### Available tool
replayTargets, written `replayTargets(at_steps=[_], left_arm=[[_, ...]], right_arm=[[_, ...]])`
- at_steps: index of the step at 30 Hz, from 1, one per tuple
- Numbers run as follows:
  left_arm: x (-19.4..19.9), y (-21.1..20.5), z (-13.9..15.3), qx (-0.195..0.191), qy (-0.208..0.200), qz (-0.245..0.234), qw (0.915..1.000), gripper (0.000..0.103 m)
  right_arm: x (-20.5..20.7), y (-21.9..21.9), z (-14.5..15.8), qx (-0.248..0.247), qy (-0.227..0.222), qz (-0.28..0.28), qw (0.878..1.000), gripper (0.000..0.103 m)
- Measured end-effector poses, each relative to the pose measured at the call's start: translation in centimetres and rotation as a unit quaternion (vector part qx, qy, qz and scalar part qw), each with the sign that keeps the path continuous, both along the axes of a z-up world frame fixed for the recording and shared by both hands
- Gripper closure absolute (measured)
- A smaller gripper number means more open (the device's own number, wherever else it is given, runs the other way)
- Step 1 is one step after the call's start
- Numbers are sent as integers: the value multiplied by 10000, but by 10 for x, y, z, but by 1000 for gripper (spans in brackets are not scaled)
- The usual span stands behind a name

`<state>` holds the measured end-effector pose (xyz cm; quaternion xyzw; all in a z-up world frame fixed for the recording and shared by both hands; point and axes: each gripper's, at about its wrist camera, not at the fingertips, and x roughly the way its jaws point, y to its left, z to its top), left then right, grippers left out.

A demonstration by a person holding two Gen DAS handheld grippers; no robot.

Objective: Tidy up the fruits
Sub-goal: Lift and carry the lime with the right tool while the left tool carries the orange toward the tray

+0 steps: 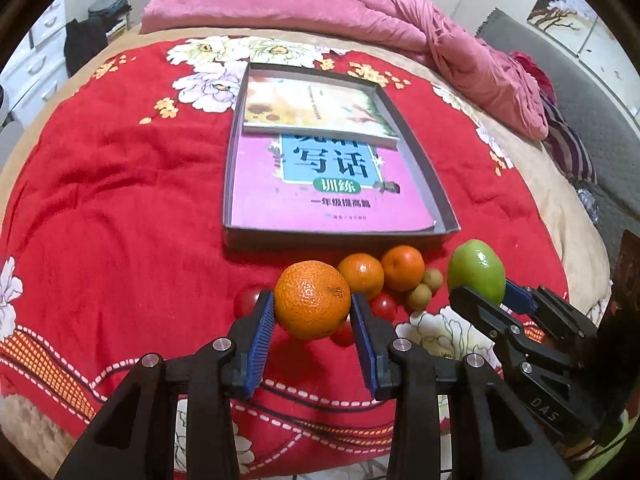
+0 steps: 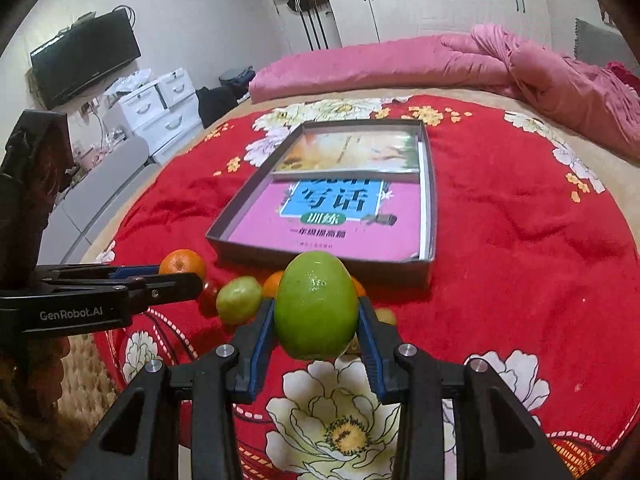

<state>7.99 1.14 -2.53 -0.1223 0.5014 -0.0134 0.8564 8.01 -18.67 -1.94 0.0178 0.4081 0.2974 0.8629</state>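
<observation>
The left gripper (image 1: pixel 312 312) clamps an orange (image 1: pixel 313 300), the right gripper (image 2: pixel 316 320) a green fruit (image 2: pixel 316 306), both above the bedspread's (image 1: pixel 120 200) near edge. Round skins could slip from the pads, dropping onto loose fruit below.

We see a bed (image 1: pixel 120 208) covered by a red flowered quilt (image 1: pixel 100 160). A shallow grey box (image 1: pixel 424 168) lies on the quilt. Just before its near edge rest two oranges (image 1: pixel 362 274), two small yellow-green fruits (image 1: pixel 420 296), some red tomatoes (image 1: pixel 384 306) and a small green fruit (image 2: pixel 239 300). A rolled pink blanket (image 1: pixel 280 8) lies along the far side.
</observation>
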Motion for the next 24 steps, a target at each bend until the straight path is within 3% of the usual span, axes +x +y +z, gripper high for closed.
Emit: replayTargets(at_steps=[17, 24], left_arm=[[24, -10, 14, 125, -125, 117, 9998, 64], [36, -7, 21, 203, -218, 180, 9994, 64]], right_arm=[[27, 8, 29, 199, -476, 24, 9987, 63], [46, 11, 32, 322, -362, -85, 9988, 64]])
